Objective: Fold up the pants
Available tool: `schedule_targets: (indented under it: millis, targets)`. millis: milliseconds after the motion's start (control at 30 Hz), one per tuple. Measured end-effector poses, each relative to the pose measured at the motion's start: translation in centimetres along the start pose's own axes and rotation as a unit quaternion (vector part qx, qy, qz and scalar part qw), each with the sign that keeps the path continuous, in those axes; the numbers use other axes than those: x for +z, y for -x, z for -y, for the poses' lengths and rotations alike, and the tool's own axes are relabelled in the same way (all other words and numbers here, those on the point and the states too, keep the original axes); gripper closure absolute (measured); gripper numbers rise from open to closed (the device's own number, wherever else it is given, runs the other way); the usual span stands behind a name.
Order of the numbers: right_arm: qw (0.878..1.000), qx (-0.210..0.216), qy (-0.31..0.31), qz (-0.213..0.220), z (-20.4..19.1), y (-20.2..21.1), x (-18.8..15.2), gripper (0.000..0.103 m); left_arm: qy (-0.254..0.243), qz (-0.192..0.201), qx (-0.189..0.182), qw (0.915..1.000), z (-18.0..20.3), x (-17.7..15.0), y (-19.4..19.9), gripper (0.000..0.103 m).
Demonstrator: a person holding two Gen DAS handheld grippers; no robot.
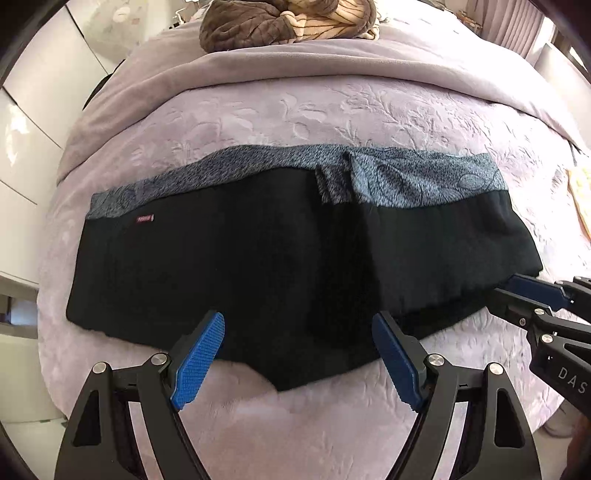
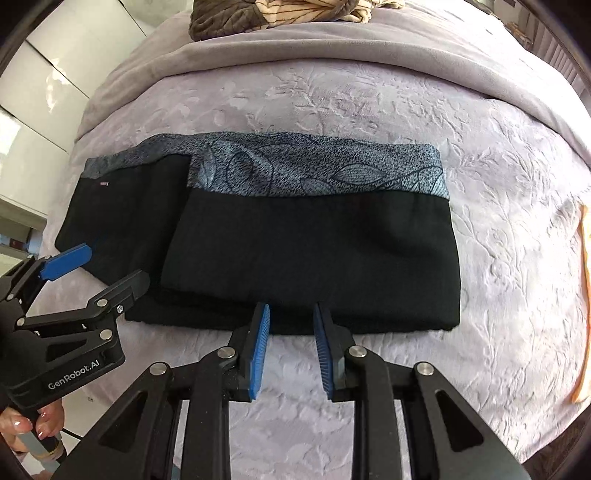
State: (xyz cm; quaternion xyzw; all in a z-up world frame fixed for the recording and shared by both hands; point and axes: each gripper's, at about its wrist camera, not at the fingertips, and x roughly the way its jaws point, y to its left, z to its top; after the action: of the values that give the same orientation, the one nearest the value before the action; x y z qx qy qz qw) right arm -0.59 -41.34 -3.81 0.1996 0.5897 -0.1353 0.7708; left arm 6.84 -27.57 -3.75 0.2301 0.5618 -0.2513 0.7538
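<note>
Folded black pants [image 2: 310, 254] lie on the bed [image 2: 369, 107]. Beside their near edge hover the left tool [image 1: 297, 354], open, and the right tool [image 2: 291, 343], parted, both empty.

Folded pants [image 2: 310, 251] lie across the bedspread [image 2: 369, 103], a crumpled blanket [image 2: 280, 14] behind them.

A bed [image 2: 369, 110] covered by a pale lilac embossed blanket is seen beneath both grippers. Black folded pants [image 2: 314, 251] are laid flat just ahead of the right gripper [image 2: 291, 314]; a brown bundle [image 2: 229, 18] is seen far beyond.
</note>
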Motion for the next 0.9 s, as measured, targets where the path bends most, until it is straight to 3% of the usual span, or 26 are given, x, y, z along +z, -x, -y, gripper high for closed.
schedule_targets:
  millis: [267, 367, 433, 567, 900]
  targets:
    - [1.0, -0.002, -0.003, -0.004, -1.2, 1.3, -0.7, 0.055, 0.009, -0.01, -0.004, 0.9999, -1.4, -1.4, 0.9, 0.02]
    - [1.0, -0.004, -0.003, -0.003, -1.6, 1.7, -0.9, 0.05, 0.014, -0.008, -0.003, 0.9999, -1.9, -1.8, 1.2, 0.0]
    - [1.0, -0.008, -0.003, -0.004, -1.9, 1.9, -1.1, 0.05, 0.015, 0.0, -0.003, 0.9999, -2.3, -1.9, 1.7, 0.0]
    - [1.0, -0.017, -0.002, -0.004, -2.3, 2.4, -1.4, 0.038, 0.019, -0.002, -0.008, 0.9998, -2.9, -2.1, 2.1, 0.0]
    - [0.999, -0.037, -0.002, -0.004, -3.0, 3.6, -1.3, 0.037, 0.024, -0.004, -0.001, 0.9997, -4.5, -1.9, 2.6, 0.0]
